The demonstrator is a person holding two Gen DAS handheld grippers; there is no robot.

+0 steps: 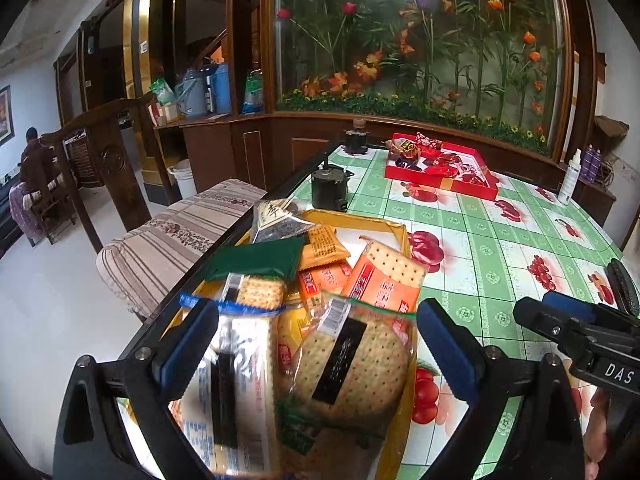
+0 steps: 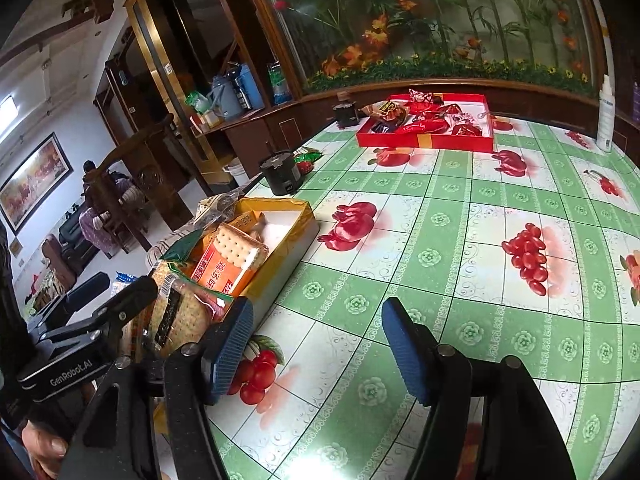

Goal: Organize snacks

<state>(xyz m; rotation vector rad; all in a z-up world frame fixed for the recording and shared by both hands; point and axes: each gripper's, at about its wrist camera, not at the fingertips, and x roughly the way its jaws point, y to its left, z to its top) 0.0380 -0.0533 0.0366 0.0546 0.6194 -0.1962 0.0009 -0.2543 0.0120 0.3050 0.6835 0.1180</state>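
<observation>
Looking through the left wrist camera, I see my left tongs (image 1: 316, 344) spread wide above the yellow box (image 1: 394, 226) of snacks, their blue pads flanking a round cracker pack (image 1: 352, 364) without touching it. Whether that pack rests on the others or leans I cannot tell; its lower edge is cut off by the frame. An orange cracker pack (image 1: 386, 276) lies deeper in the box. My right tongs (image 2: 318, 348) also stand wide, holding nothing, over bare green-checked worktop (image 2: 460, 216) just beside the box. At the far edge sits a red tray (image 2: 428, 140) of sweets; its wrappers are too small to read.
</observation>
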